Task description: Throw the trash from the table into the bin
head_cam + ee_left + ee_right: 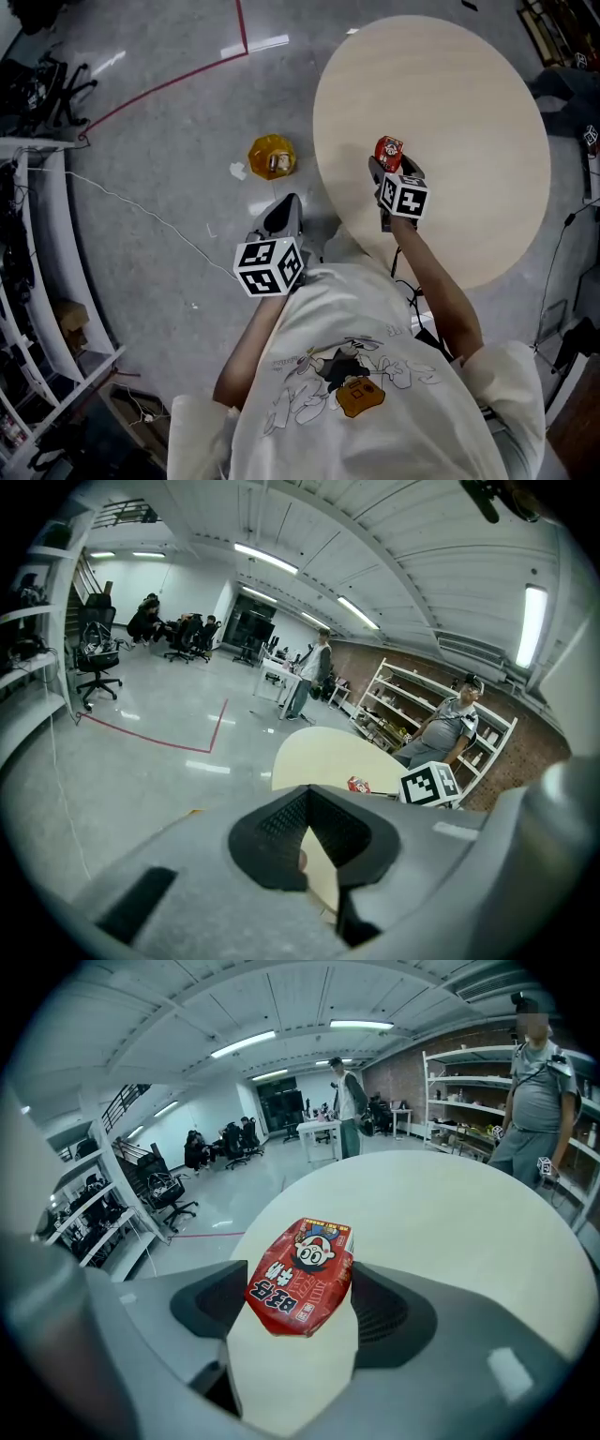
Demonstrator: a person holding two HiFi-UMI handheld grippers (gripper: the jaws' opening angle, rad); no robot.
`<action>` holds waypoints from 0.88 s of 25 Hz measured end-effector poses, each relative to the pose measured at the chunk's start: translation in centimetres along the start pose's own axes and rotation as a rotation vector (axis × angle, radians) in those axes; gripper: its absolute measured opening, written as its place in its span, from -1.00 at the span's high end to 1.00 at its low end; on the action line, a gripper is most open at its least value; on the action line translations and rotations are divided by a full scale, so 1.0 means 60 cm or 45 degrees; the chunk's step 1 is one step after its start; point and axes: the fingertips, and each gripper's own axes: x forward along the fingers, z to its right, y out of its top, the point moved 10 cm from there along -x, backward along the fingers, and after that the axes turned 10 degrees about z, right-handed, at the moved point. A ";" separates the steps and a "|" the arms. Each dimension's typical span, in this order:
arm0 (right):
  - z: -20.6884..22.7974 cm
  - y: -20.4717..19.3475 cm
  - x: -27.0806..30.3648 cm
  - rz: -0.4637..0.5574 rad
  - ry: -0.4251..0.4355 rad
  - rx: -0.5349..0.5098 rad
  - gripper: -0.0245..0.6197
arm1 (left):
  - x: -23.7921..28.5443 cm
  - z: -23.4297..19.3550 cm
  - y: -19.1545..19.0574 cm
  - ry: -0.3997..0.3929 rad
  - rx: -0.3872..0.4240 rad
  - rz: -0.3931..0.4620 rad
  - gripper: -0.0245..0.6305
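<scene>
A red snack packet (389, 150) with a cartoon face sits at the near left part of the round beige table (459, 103). My right gripper (387, 169) is shut on it. In the right gripper view the packet (302, 1277) fills the gap between both dark pads, over the tabletop (450, 1204). My left gripper (283, 214) hangs over the floor just left of the table edge, jaws shut and empty. In the left gripper view its tips (307, 799) meet. A small yellow bin (272, 157) stands on the floor left of the table, with a white scrap (238, 171) beside it.
White shelving (37, 281) runs along the left, with a thin cable (141, 211) across the grey floor and red tape lines (169, 84). Office chairs (94, 658), people (445, 728) and racks (403, 700) stand farther off in the room.
</scene>
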 end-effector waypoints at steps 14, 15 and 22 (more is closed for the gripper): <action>-0.146 0.015 0.070 -0.082 0.170 -0.107 -0.18 | -0.041 -0.110 0.026 0.130 -0.119 0.045 0.92; -0.157 0.016 0.077 -0.091 0.184 -0.115 -0.18 | -0.044 -0.119 0.029 0.140 -0.127 0.045 0.92; -0.244 0.023 0.134 -0.144 0.277 -0.187 -0.18 | -0.061 -0.187 0.041 0.212 -0.190 0.041 0.92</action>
